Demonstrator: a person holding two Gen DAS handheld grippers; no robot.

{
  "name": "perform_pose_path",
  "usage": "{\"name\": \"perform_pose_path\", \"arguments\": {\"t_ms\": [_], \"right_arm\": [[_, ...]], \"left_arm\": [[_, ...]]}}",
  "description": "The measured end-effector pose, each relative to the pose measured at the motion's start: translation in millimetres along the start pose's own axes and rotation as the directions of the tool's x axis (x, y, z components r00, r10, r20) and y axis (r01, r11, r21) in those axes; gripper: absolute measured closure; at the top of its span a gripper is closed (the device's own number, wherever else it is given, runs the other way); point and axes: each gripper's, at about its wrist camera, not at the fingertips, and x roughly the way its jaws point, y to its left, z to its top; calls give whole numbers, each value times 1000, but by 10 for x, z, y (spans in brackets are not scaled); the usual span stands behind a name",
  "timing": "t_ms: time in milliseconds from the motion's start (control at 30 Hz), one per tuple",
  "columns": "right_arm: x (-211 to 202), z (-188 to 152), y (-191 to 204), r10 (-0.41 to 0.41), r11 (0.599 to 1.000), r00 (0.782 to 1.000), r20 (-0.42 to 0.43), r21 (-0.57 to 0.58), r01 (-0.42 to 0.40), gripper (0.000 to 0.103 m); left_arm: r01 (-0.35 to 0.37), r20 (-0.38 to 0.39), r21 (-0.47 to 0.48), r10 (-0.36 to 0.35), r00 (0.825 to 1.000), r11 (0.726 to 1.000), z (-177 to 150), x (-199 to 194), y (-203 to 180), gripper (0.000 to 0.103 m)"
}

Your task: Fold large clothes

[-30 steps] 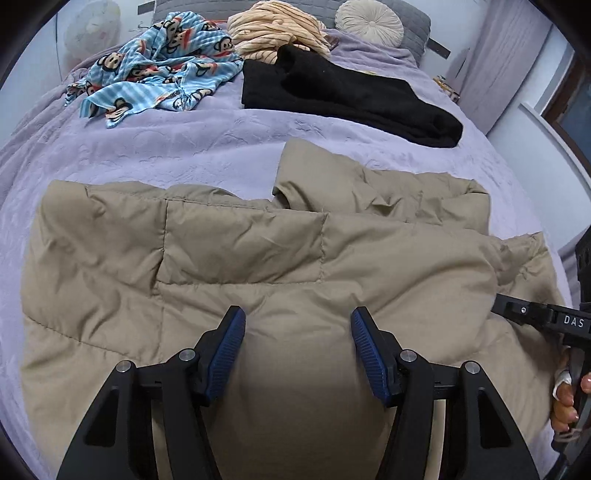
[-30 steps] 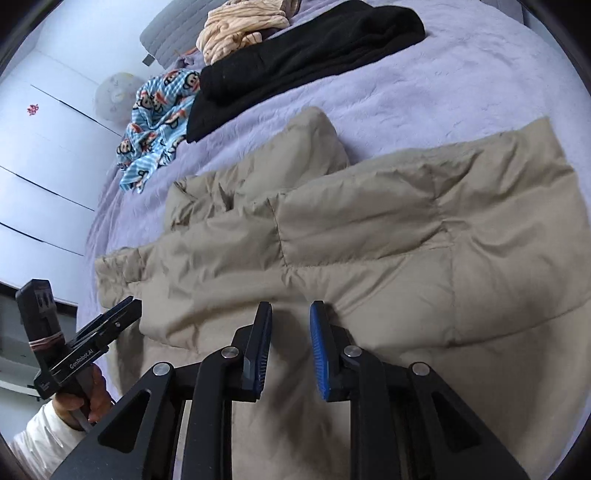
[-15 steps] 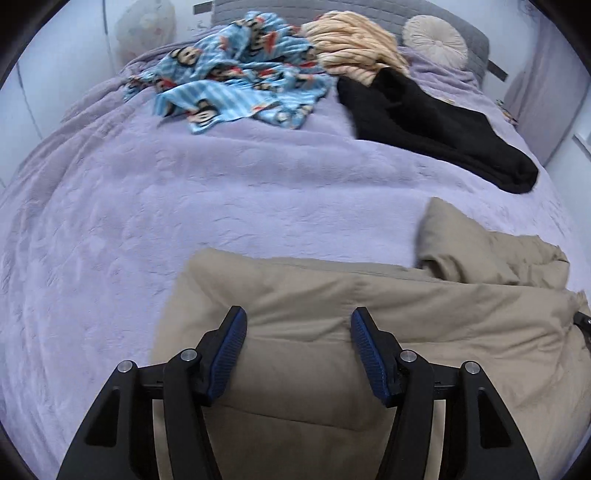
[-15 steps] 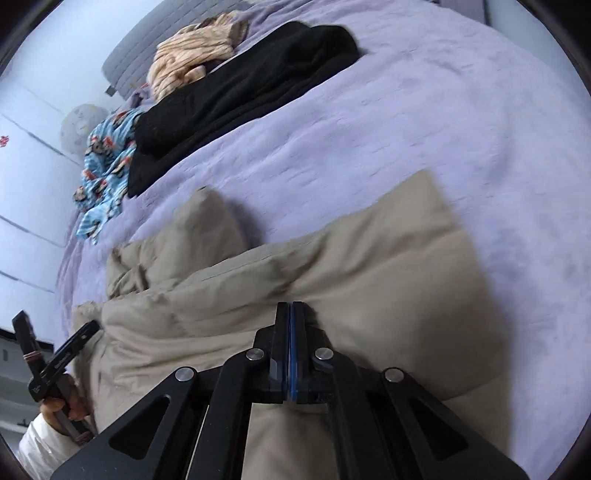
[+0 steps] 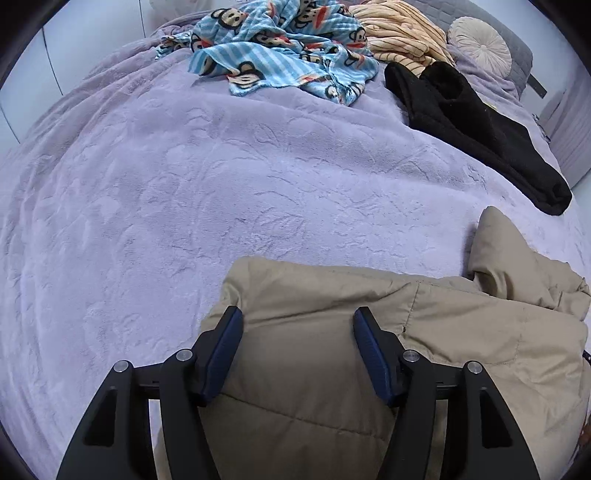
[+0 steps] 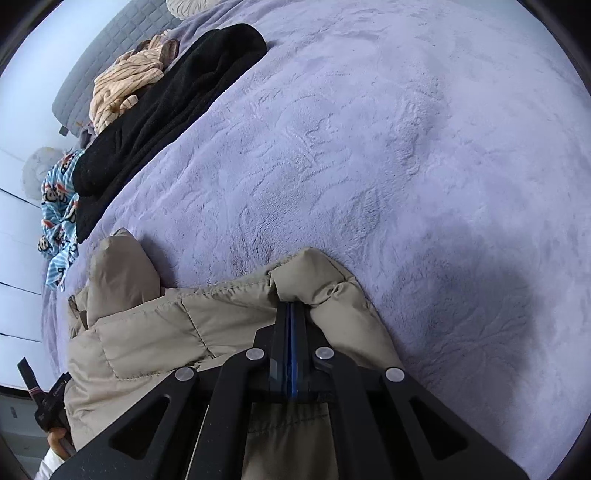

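A large tan puffer jacket [image 5: 369, 332] lies on the purple bedspread [image 5: 184, 184]. My left gripper [image 5: 297, 347] is open, its blue-padded jaws straddling the jacket's left edge just above the fabric. In the right wrist view my right gripper [image 6: 290, 314] is shut on a bunched corner of the tan jacket [image 6: 166, 325], which puckers around the closed jaws. The left gripper's body and the hand holding it [image 6: 51, 406] show at that view's lower left edge.
At the head of the bed lie a blue monkey-print garment [image 5: 280, 48], a beige striped garment [image 5: 402, 33] and a black garment [image 5: 472, 122], with a round cushion [image 5: 480, 44] behind. A wide stretch of purple bedspread [image 6: 406, 166] spreads beyond the jacket.
My right gripper closed on the jacket's corner and has carried it across, folding the jacket over. My left gripper swung left to the jacket's left edge and stayed open.
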Motion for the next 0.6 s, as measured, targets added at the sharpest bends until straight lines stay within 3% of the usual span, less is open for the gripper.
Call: {"name": "perform_pose_path", "arguments": {"t_ms": [167,367,400,433,467,600], "right_arm": [[-386,-116,125,30,1000,999,16,-9,-30,99],[-821,-517,134,122,992,992,32,41,-123,97],[-880,-613,135,133,990,991,27,47,-134,97],[-931,-706,134,141,988,990,21,53,-142,97],[-982,-806,100,147,987,989,17,56,-147,97],[-1171,-1192,61,168,982,986,-2,89,-167,97]], "left_arm": [[-4,25,68,2,1000,998,-210,-538,51,39],[22,-17,83,-21,1000,996,-650,-954,76,39],[21,-21,76,-20,1000,997,-751,-1018,78,36],[22,-26,70,-20,999,997,-833,-1064,77,21],[25,-26,60,-24,999,998,-931,-1122,82,13],[47,-47,47,-44,998,998,-1248,-1292,90,13]]}}
